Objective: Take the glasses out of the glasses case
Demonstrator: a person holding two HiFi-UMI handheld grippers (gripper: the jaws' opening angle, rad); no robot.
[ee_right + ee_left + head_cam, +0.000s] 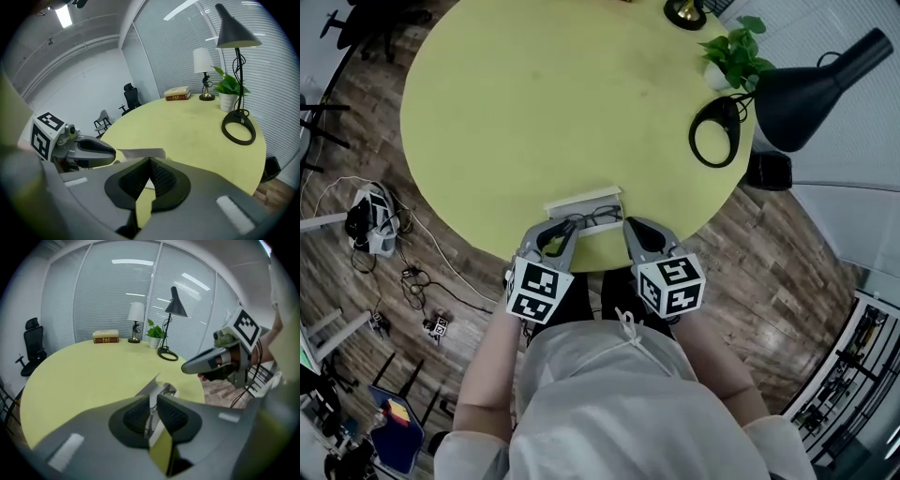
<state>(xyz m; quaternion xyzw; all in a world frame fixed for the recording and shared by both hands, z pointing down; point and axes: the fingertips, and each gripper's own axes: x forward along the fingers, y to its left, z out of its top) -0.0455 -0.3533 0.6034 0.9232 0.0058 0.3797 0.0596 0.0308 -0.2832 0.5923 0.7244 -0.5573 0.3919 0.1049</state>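
A white glasses case (581, 201) lies open near the front edge of the round yellow-green table (534, 103). Dark thin-framed glasses (598, 219) rest in it. My left gripper (566, 226) is at the case's left part, shut on a thin arm of the glasses (151, 414). In the left gripper view the case (149, 389) shows just past the left gripper (153, 403). My right gripper (632, 225) sits at the case's right end; its pads meet at the tips, with a white bit of case (148, 182) between them. The case lid (140, 153) rises behind the right gripper (150, 161).
A black desk lamp (811, 84) with a ring base (714, 131) and a potted plant (733, 52) stand at the table's far right. Books (106, 336) and a white-shaded lamp (136, 312) are at the far edge. Cables (370, 220) lie on the floor at left.
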